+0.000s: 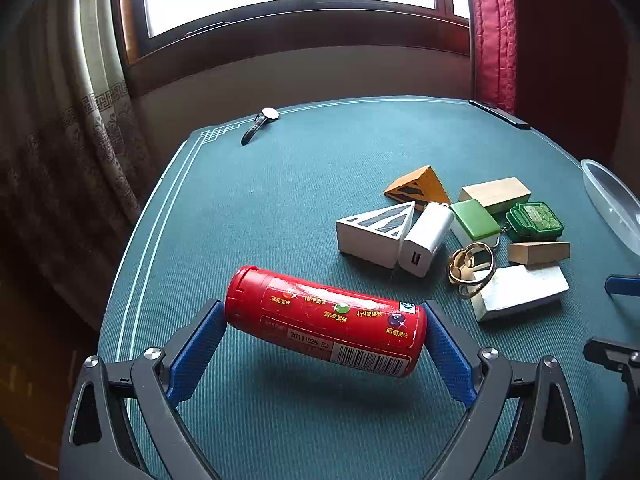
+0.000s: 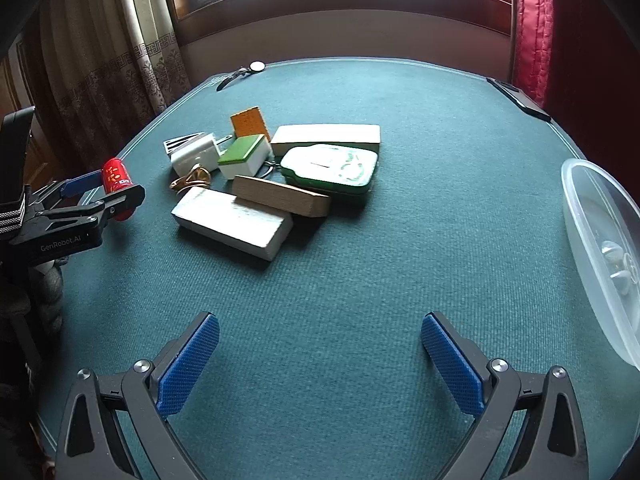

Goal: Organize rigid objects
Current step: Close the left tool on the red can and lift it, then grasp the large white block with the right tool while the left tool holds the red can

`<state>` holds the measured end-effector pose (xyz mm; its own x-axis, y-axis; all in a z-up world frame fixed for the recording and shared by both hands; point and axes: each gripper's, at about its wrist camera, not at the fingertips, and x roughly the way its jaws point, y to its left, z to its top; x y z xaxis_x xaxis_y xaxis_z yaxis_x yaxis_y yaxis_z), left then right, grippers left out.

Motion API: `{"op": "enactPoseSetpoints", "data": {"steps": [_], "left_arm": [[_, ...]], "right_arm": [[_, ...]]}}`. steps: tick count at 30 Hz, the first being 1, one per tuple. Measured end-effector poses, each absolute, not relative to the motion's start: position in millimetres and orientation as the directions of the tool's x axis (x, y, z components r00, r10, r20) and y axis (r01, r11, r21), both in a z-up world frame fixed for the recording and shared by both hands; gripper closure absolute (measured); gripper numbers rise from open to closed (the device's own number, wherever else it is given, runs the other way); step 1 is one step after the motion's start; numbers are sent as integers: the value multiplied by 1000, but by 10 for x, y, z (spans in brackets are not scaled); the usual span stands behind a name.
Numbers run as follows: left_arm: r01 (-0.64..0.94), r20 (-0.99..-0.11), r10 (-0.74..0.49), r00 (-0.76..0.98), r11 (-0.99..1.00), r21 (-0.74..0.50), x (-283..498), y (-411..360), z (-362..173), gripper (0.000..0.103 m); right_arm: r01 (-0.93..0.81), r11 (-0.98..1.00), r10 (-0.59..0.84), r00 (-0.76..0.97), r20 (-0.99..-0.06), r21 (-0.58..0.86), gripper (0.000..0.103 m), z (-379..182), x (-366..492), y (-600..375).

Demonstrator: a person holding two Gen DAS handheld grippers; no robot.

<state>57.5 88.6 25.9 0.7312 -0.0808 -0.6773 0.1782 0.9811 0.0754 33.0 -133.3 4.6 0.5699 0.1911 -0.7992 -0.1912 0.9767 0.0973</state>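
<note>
Left gripper (image 1: pixel 325 326): fingers clamp red canister (image 1: pixel 325 322) endwise, lifted above green surface (image 1: pixel 260 208). Right gripper (image 2: pixel 320 354): fingers spread, empty.

Red cylindrical can (image 1: pixel 326 326) lies sideways, lifted above the green tabletop (image 1: pixel 260 208).

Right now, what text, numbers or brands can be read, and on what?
"20111025 E2": red cylindrical plastic canister held in the left gripper.
Barcode and yellow Chinese flavour words on it: too small to read.
"GenRobot.AI": left gripper body, right wrist view.
Green keychain case: print blurred.
</note>
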Motion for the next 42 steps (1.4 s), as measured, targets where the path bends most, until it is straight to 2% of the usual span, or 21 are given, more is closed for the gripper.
{"op": "enactPoseSetpoints", "data": {"steps": [7, 15, 24, 27, 42], "left_arm": [[106, -666, -52, 744, 993, 41, 363, 1110, 310, 7], [48, -657, -35, 753, 999, 2, 219, 1299, 288, 7], [21, -664, -43, 747, 999, -40, 187, 1411, 233, 7], [22, -662, -45, 748, 999, -43, 187, 1409, 241, 7], [34, -679, -40, 733, 999, -22, 142, 1276, 221, 7]], "right_arm": [[-179, 973, 219, 554, -803, 142, 0, 73, 551, -969], [-101, 982, 187, 567, -802, 158, 0, 83, 770, -655], [-41, 998, 61, 588, -807, 45, 0, 45, 894, -464], [-44, 999, 31, 600, -799, 6, 5, 43, 863, -446], [-107, 994, 86, 618, -781, 24, 7, 38, 512, -726]]}}
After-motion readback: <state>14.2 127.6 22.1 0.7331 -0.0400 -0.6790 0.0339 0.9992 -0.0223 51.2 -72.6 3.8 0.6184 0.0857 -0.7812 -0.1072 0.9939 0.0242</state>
